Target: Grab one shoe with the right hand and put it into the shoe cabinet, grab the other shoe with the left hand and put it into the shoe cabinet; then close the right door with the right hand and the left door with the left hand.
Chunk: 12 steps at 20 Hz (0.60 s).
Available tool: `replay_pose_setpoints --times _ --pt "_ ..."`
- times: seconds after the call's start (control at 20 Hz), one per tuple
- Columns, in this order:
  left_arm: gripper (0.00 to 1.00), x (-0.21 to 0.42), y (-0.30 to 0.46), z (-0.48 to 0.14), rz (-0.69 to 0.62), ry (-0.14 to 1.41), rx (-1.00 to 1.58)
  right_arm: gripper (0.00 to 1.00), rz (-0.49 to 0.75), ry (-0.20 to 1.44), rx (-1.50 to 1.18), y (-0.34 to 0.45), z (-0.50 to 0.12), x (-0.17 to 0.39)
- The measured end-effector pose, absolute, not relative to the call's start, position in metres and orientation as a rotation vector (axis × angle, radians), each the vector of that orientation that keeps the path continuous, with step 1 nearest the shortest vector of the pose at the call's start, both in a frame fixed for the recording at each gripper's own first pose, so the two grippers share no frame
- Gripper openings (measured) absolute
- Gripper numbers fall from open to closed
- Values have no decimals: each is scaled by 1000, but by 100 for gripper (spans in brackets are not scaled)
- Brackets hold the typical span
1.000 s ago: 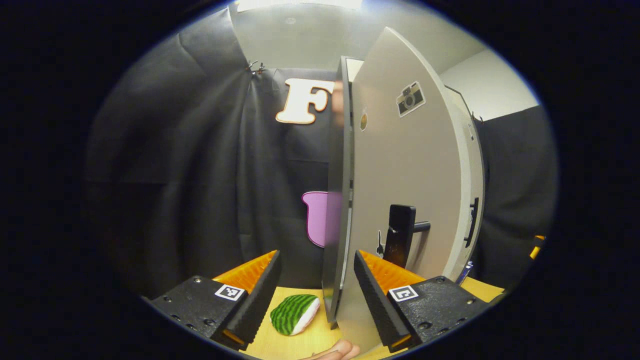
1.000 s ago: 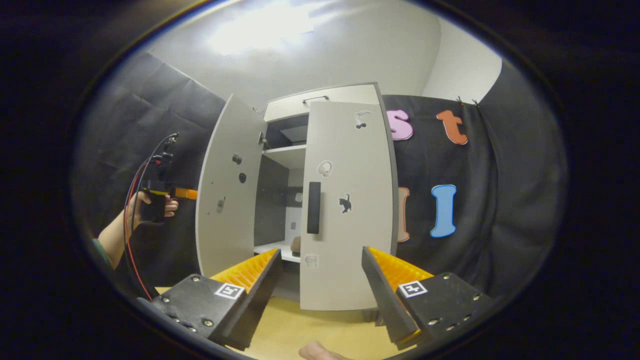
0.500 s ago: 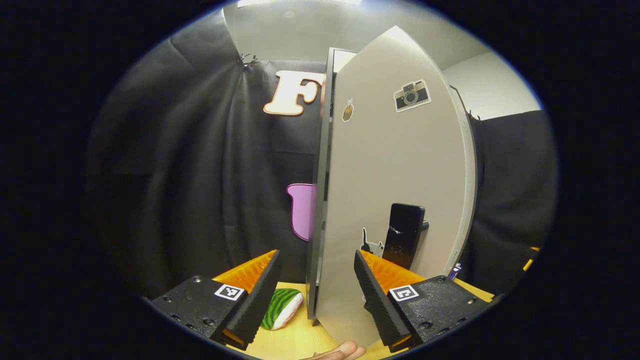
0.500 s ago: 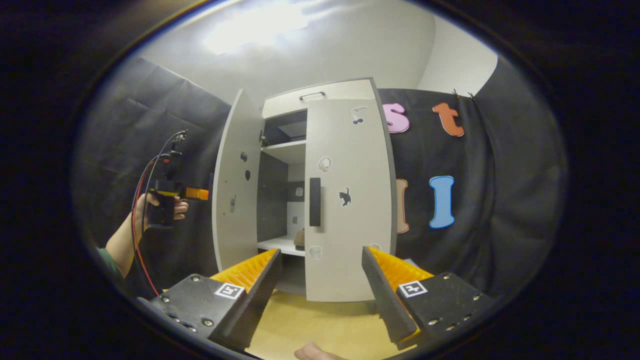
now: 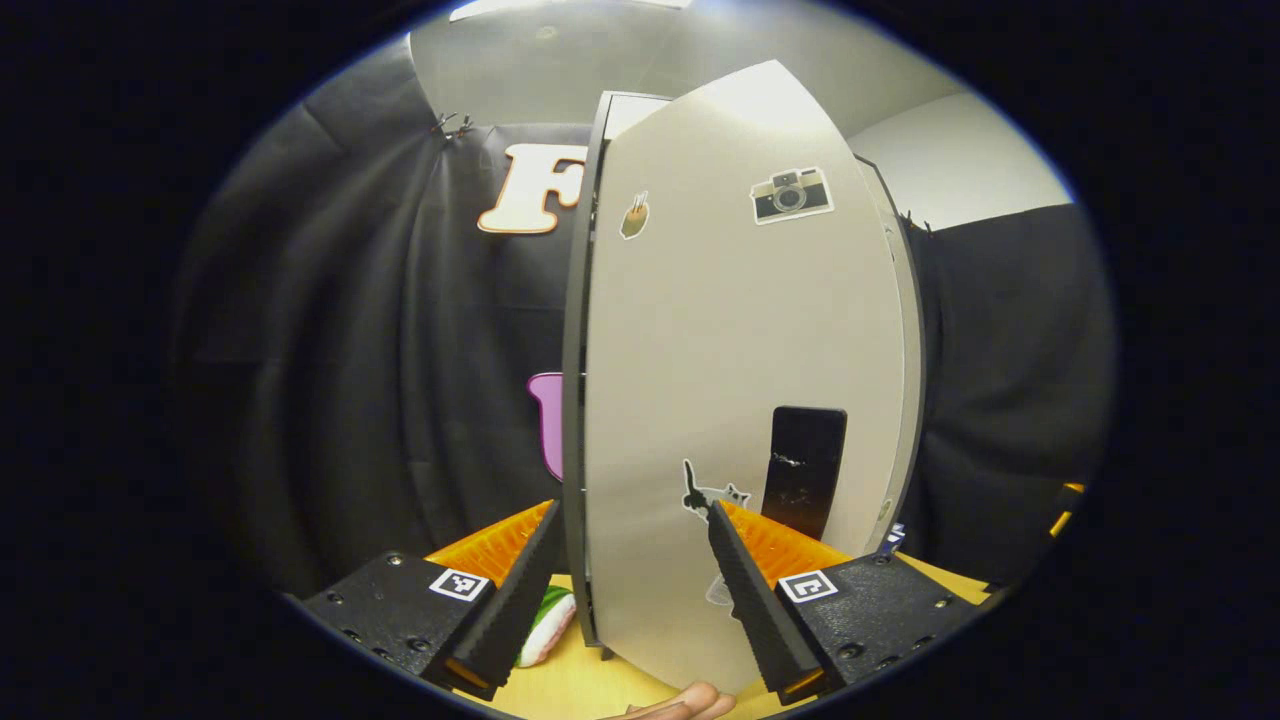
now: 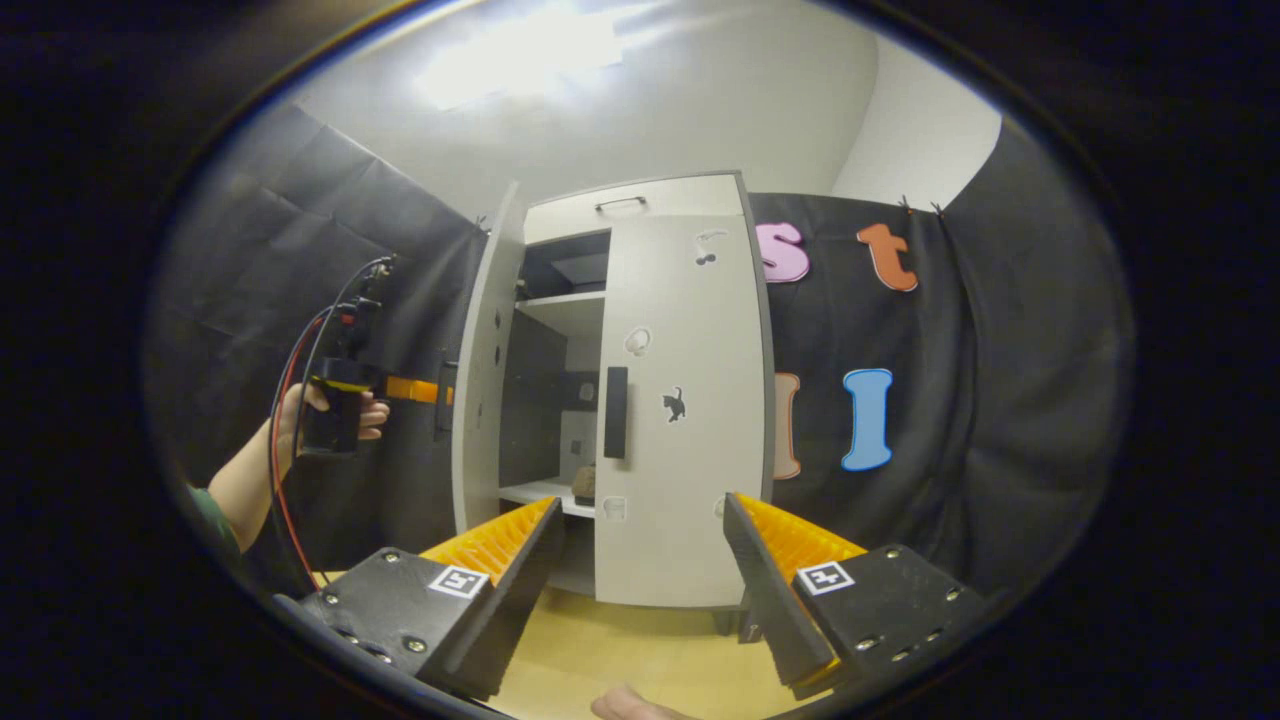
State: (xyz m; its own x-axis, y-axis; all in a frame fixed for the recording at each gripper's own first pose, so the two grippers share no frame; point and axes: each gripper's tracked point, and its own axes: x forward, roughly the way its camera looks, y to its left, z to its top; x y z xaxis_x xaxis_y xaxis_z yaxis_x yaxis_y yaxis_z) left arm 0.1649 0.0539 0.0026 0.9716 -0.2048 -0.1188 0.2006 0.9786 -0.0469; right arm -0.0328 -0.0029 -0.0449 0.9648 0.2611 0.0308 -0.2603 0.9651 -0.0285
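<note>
Grey left door (image 6: 487, 380) half-swung with the spread-fingered left gripper (image 5: 632, 590) at its face, right door (image 6: 685, 400) shut, shoe (image 6: 585, 483) shelved, right gripper (image 6: 640, 590) agape and idle.

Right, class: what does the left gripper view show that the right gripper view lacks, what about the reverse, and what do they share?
Left gripper view: the left door's outer face, with a camera sticker and black handle, and a green striped object by the open left gripper. Right gripper view: the shut right door, shelves inside the cabinet, and a hand holding the left gripper, beyond the open right gripper. Shared: the left door ajar and the yellow table.
</note>
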Motion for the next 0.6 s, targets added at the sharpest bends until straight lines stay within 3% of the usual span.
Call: replay_pose_setpoints --times 0.05,0.45,0.55,0.6 --pt "90 168 51 3 -221 125 -53 96 262 -35 -25 -6 -45 -35" --pt "89 171 -7 1 -273 141 -73 96 223 -38 -20 -34 -46 -45" --pt "95 167 -18 -1 -268 147 -61 96 223 -33 -11 -40 -47 -45" --pt "92 164 -25 -3 -276 152 -58 96 221 -31 -13 -44 -48 -46"
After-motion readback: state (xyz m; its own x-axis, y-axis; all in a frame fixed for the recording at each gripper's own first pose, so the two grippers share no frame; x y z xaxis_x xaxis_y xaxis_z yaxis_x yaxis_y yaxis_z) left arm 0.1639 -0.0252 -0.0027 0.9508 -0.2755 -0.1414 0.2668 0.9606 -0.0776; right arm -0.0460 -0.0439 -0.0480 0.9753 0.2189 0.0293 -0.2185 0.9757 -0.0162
